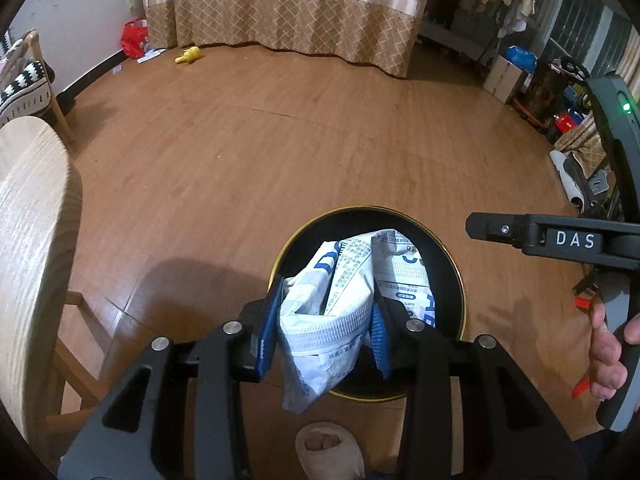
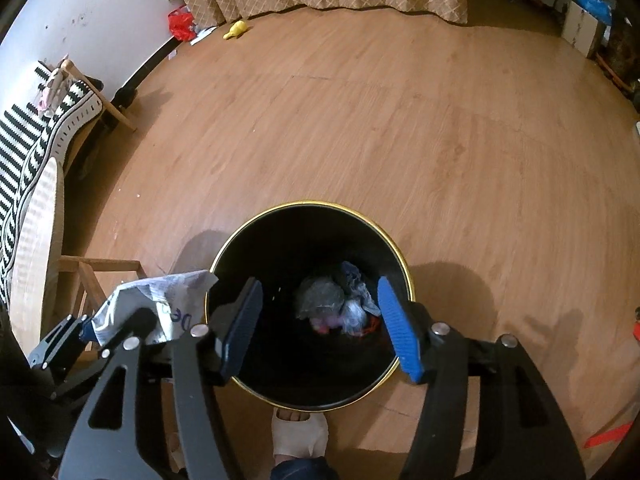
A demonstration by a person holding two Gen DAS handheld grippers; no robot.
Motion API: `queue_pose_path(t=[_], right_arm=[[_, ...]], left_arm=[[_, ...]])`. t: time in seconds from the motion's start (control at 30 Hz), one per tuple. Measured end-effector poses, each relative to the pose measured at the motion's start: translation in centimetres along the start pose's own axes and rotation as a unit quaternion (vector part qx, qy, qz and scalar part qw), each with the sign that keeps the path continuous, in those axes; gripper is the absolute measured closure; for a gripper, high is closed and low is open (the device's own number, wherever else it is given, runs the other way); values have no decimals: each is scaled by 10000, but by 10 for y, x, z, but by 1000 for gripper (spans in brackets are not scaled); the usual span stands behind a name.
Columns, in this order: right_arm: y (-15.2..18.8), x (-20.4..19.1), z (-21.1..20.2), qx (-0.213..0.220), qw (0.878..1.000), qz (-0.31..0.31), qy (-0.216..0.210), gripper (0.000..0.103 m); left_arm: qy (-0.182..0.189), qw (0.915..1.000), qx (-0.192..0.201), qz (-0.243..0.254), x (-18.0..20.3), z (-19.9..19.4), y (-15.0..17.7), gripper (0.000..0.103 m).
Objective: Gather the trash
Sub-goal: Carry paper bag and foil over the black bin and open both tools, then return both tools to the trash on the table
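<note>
My left gripper (image 1: 324,320) is shut on a crumpled white and blue plastic bag (image 1: 340,304) and holds it over the mouth of a black bin with a gold rim (image 1: 456,264). The bag also shows in the right wrist view (image 2: 160,300), at the bin's left edge. My right gripper (image 2: 320,320) is open and empty above the bin (image 2: 308,232). Crumpled trash (image 2: 336,304) lies at the bin's bottom. The right gripper appears side-on in the left wrist view (image 1: 476,226).
A round wooden table (image 1: 28,240) and a chair with a striped cushion (image 2: 24,136) stand on the left. A red bag (image 1: 134,38) and a yellow toy (image 1: 188,55) lie by the curtain. Boxes and clutter (image 1: 532,80) fill the right wall. My foot (image 2: 300,428) is beside the bin.
</note>
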State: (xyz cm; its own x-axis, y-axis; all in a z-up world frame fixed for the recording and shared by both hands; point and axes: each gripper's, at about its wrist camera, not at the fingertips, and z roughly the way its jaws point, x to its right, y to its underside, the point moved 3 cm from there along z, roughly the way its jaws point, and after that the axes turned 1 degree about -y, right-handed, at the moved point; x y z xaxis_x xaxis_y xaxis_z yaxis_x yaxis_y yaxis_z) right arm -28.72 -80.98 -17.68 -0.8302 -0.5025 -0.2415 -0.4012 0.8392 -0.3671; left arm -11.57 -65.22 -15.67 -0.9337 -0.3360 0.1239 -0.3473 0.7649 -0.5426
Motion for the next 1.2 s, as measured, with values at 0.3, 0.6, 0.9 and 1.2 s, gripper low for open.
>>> queue_pose_path(t=[0.3, 0.6, 0.9, 1.2], right_arm=[[-2, 10, -7, 201, 9995, 228, 58, 38], [-4, 12, -13, 305, 9989, 346, 35, 37], [-1, -60, -40, 564, 9976, -294, -261, 25], [29, -229, -62, 492, 9800, -1554, -1137, 25]], left_arm=[[174, 9998, -46, 27, 8, 8, -1, 40], [234, 9997, 65, 4, 11, -3, -4, 26], [-81, 9970, 633, -442, -48, -98, 4, 9], [-1551, 9721, 1066, -1399, -183, -237, 76, 7]])
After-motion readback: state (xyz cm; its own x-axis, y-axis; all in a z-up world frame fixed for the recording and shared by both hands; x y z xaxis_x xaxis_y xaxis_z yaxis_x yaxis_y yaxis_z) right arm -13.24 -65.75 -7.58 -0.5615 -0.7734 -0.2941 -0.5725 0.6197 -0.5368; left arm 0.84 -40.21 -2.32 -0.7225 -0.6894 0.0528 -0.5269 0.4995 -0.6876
